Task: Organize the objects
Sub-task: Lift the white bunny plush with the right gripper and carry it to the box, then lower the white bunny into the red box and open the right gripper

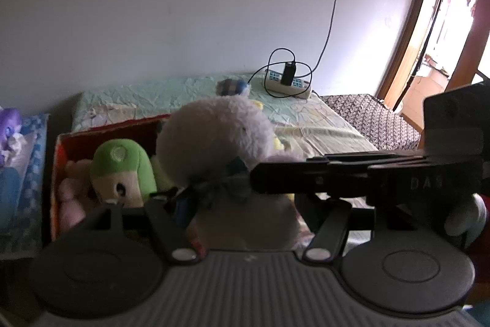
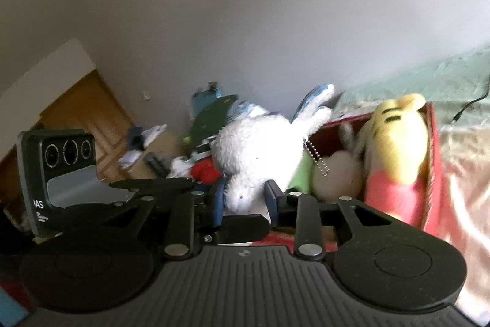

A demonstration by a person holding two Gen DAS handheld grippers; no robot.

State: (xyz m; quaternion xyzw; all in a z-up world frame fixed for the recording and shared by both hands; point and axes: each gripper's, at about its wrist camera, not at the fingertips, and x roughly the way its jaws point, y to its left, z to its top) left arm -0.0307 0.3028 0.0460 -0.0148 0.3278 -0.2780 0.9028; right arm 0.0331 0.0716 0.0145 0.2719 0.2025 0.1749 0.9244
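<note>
A white fluffy plush [image 1: 214, 137] with a dark neck ribbon fills the middle of the left wrist view, right in front of my left gripper [image 1: 214, 192], whose fingers close on its neck. In the right wrist view the same white plush [image 2: 257, 149] sits between the blue pads [image 2: 271, 198] of my right gripper [image 2: 245, 201], which pinch its lower part. The plush hangs over the edge of a red cardboard box [image 1: 58, 149] holding a green plush [image 1: 122, 170], a pink plush [image 1: 69, 198] and a yellow plush in pink [image 2: 395, 149]. The box also shows in the right wrist view [image 2: 433, 161].
The box stands on a bed with a pale green sheet [image 1: 137, 97]. A white power strip with a black charger and cable [image 1: 288, 78] lies at the bed's far end by the wall. A doorway [image 1: 444, 20] is at right. Clutter [image 2: 153, 149] lies by a wooden cabinet [image 2: 88, 109].
</note>
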